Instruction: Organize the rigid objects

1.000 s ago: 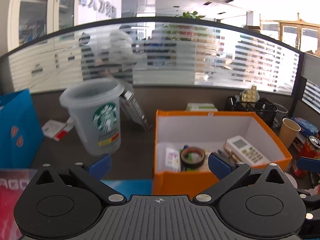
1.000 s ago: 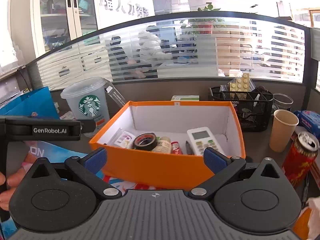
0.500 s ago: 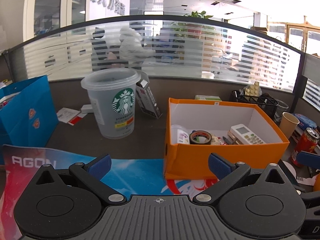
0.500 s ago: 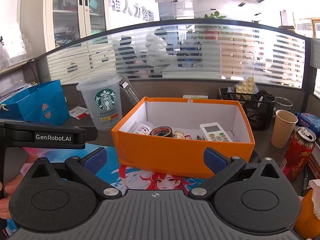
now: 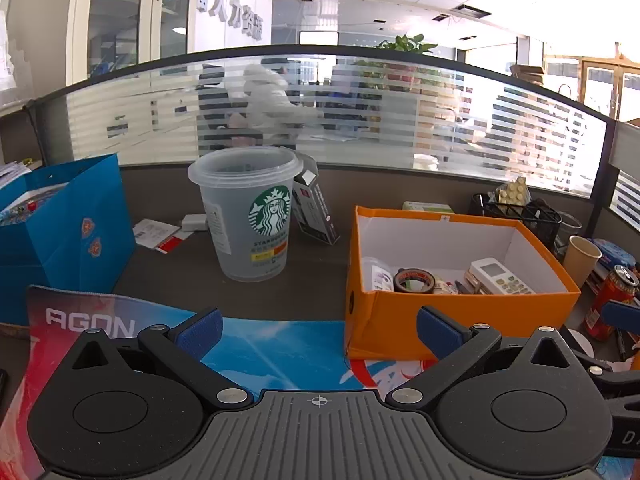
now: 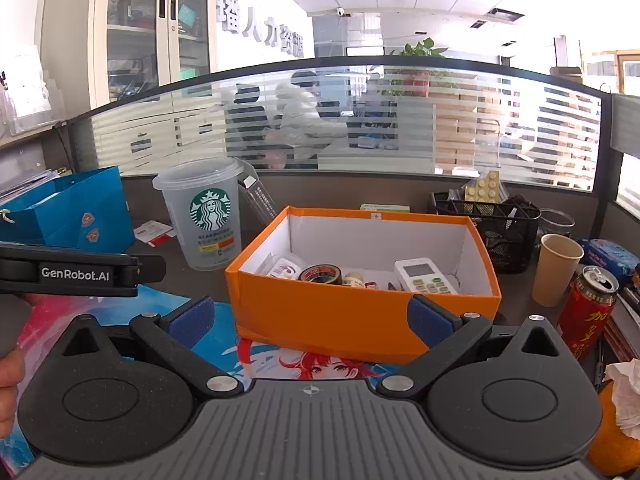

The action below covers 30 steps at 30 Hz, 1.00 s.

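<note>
- Cup [image 5: 248, 216]: a translucent plastic one stands upright on the desk left of the orange box [image 5: 452, 320], apart from it. Probably the next item; approach level and close around its lower wall.
- Left gripper [image 5: 318, 326]: jaws spread wide, holding nothing, low over the printed mat [image 5: 272, 344].
- Box contents: tape roll [image 6: 322, 274] and remote [image 6: 426, 276] already lie inside; free space remains along the back wall.
- Right gripper [image 6: 310, 316]: jaws wide apart, empty, facing the box's front wall. Keep it clear of the red can [image 6: 588, 312] at right.
</note>
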### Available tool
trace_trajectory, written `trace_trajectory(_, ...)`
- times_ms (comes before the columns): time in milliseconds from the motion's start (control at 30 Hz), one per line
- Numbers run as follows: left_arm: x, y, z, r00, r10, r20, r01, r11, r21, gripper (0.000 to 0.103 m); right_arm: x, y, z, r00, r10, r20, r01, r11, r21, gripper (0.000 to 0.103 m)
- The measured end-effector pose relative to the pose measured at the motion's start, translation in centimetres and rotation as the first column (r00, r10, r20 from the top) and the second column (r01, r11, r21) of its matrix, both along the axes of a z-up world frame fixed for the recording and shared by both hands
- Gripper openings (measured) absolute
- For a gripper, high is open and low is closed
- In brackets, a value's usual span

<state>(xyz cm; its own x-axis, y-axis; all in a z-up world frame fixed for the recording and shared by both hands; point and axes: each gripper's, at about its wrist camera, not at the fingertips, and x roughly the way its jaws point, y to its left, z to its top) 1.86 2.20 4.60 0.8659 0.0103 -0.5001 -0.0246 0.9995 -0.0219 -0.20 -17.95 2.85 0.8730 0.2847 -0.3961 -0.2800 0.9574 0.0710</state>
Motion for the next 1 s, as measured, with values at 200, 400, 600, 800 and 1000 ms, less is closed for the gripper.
trace_trajectory(200, 0.27, -0.28, -0.41, 1.0, -0.005, -0.014, 0.005, 1.0, 0.001, 0.103, 0.11, 0.0, -0.3, 1.0, -0.01, -0.002, 0.01, 1.0, -0.014, 0.103)
trace_trajectory(400, 0.35, -0.47, -0.51, 1.0, -0.009, -0.021, 0.009, 1.0, 0.002, 0.103, 0.16, -0.05, -0.33, 1.0, -0.009, -0.003, 0.009, 1.0, -0.012, 0.103)
trace_trajectory(600, 0.32, -0.66, -0.57, 1.0, -0.011, -0.024, 0.011, 1.0, 0.015, 0.103, 0.12, 0.01, -0.28, 1.0, -0.003, 0.0, 0.003, 1.0, -0.015, 0.103)
trace_trajectory(800, 0.17, -0.53, -0.35, 1.0, -0.002, -0.007, 0.002, 1.0, 0.026, 0.103, 0.12, -0.04, -0.3, 1.0, -0.004, -0.001, 0.004, 1.0, -0.015, 0.103)
trace_trajectory(1000, -0.04, -0.46, -0.31, 1.0, 0.003, 0.004, -0.004, 0.998, 0.059, 0.103, 0.34, -0.03, -0.41, 1.0, -0.009, -0.004, 0.009, 1.0, -0.02, 0.103)
